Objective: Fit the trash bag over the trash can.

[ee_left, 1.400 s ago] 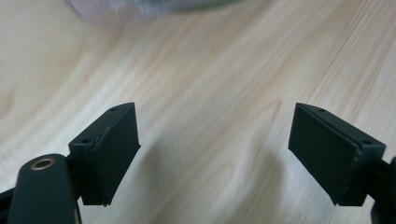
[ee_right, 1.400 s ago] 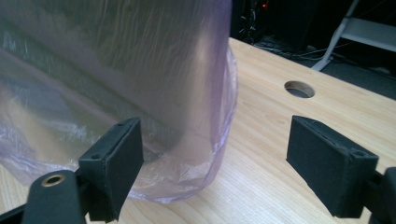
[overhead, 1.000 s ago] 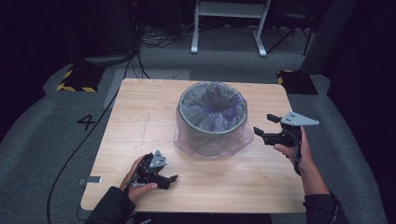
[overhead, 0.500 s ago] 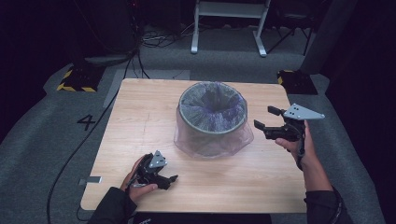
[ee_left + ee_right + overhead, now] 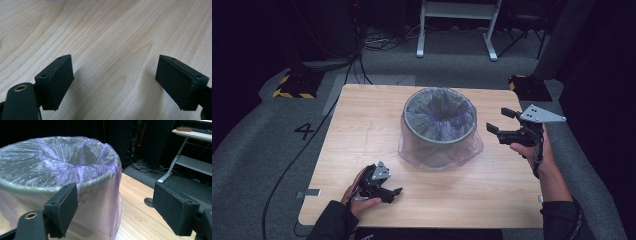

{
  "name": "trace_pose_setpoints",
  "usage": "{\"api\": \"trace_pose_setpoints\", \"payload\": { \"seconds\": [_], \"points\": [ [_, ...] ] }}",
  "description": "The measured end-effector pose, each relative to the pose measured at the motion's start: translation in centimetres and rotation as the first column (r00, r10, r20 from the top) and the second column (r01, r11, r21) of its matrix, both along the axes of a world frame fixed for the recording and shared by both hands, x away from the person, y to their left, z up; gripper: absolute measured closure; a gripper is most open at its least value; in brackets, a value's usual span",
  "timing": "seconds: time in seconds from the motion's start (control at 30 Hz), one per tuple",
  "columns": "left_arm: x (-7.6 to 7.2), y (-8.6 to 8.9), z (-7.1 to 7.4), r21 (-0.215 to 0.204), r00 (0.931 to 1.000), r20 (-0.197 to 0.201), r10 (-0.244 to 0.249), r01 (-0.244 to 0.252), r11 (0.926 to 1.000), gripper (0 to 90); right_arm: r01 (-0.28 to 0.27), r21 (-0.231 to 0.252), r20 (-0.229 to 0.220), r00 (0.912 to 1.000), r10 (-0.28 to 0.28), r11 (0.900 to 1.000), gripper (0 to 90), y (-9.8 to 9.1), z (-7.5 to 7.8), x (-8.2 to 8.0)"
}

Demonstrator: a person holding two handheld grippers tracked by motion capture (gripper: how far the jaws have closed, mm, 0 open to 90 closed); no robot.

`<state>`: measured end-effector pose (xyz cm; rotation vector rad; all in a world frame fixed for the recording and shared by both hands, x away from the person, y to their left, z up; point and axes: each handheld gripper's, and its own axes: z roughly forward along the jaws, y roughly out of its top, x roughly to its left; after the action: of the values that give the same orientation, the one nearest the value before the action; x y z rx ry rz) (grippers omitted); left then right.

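Purple-tinted plastic film is what I am working on: a thin liner bag (image 5: 439, 142) draped over a round bin (image 5: 439, 131) in the middle of the tabletop (image 5: 362, 130). From the high view, my right hand-held gripper (image 5: 497, 121) hovers just off the bin's rim with its jaws spread and nothing between them; the bin sits ahead of it and to its left. My left hand-held gripper (image 5: 393, 192) rests low on the tabletop, well apart from the bin. In the left gripper view I see the left hand-held gripper's pads wide apart over bare wood grain, empty. In the right gripper view the bagged rim (image 5: 82, 183) lies just beyond the left pad (image 5: 63, 207), with loose film hanging down the bin wall. My worry is that the pads close on film alone and tear it, or drag the light bin sideways, since nothing steadies it. The only writing I can read is a "4" (image 5: 305, 131) on the floor beyond the tabletop, seen from the high view.
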<state>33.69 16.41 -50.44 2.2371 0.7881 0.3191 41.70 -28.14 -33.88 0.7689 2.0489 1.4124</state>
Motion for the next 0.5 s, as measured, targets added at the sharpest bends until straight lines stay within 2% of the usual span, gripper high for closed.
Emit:
{"api": "trace_pose_setpoints", "payload": {
  "seconds": [0.5],
  "points": [
    [0.0, 0.0, 0.0, 0.001, 1.0, 0.002, 0.003, -0.003, 1.0, 14.3, -0.013, 0.001, 0.015, 0.9998, 0.013, 0.9999, 21.2, 0.4, 1.8, 0.0]
  ]
}}
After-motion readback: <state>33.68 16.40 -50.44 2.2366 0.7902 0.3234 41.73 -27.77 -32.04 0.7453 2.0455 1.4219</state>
